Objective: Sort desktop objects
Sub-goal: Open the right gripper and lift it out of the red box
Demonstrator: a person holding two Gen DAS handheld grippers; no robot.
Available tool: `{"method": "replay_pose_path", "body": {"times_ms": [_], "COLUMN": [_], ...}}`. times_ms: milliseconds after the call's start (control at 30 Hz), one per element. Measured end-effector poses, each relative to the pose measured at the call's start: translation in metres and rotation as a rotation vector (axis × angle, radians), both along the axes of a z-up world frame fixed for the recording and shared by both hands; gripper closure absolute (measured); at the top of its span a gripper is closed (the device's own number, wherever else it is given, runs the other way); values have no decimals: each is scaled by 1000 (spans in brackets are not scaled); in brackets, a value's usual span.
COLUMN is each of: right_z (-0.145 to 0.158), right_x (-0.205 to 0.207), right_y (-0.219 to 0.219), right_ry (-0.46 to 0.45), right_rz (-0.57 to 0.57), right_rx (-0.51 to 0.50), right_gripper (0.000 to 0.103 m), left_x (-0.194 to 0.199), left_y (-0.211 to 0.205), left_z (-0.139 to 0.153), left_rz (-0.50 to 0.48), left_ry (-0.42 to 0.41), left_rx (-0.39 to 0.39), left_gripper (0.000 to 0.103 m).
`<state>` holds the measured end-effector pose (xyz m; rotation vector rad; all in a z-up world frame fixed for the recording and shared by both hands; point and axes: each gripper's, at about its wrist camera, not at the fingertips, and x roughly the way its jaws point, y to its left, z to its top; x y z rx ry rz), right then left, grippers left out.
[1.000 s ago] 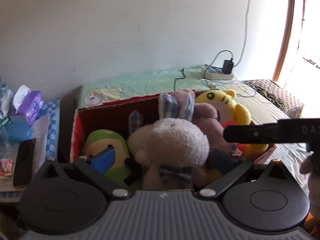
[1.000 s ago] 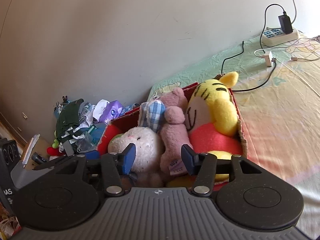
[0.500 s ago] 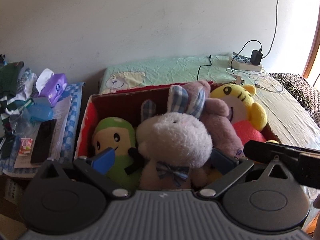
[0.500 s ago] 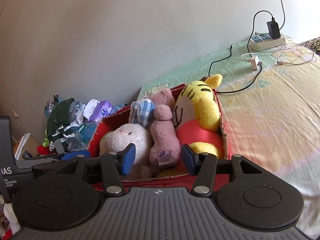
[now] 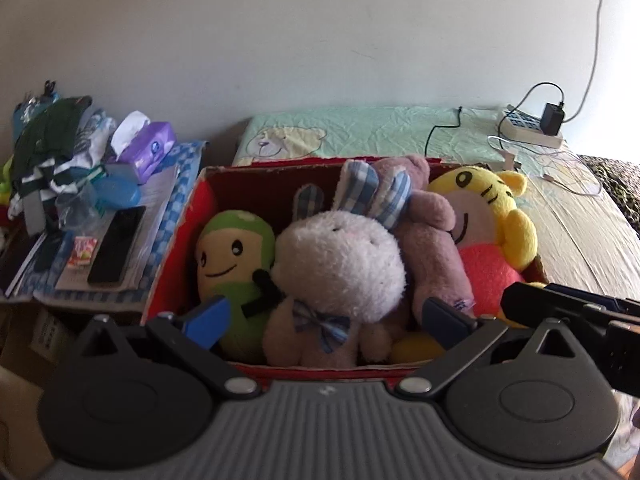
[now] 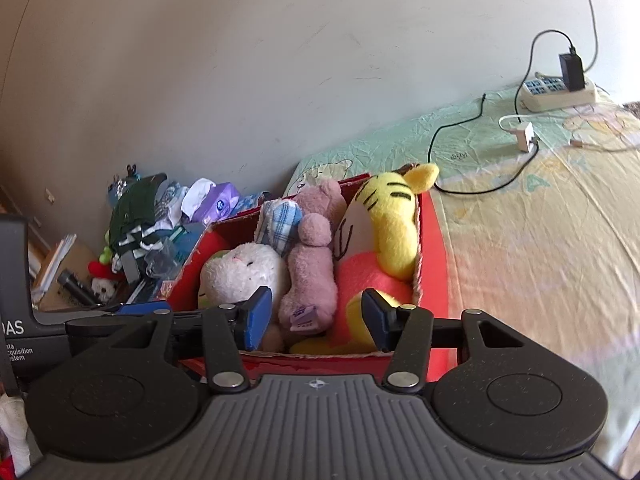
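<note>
Pink plush (image 5: 434, 248) upright, head wallward

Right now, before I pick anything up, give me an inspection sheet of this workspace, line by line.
Surface: bed sheet, pale green and yellow, wrinkled, with a bear print.
Job's things: red box packed with a white bunny, green doll, pink bear and yellow tiger.
Clutter: side table at the left with a tissue pack, black phone, folded clothes and papers.
Grippers: left gripper open, fingers either side of the bunny, holding nothing; right gripper open, in front of the bear, empty.
Cables: power strip with a black charger; loose black cable across the sheet.
Surroundings: plain wall behind.
</note>
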<state>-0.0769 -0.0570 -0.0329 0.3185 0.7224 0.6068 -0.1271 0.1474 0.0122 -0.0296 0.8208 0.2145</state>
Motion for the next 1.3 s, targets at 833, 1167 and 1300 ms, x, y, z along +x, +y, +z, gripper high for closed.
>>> {"method": "replay_pose_path", "body": {"times_ms": [833, 1167, 1300], "right_z": [-9, -8, 3], "right_x": [24, 26, 25], "right_y": [6, 15, 19], "right_ry": [12, 14, 5], "right_rz": [25, -24, -57], "right_rx": [-104, -149, -173], "right_gripper": [46, 45, 38], "left_x": [16, 31, 36], "left_y": [-6, -2, 0], "left_z": [-12, -15, -12], "left_rz": [53, 9, -5], "left_ry": [23, 61, 80], "left_rx": [4, 8, 24], "left_gripper": [1, 1, 1]}}
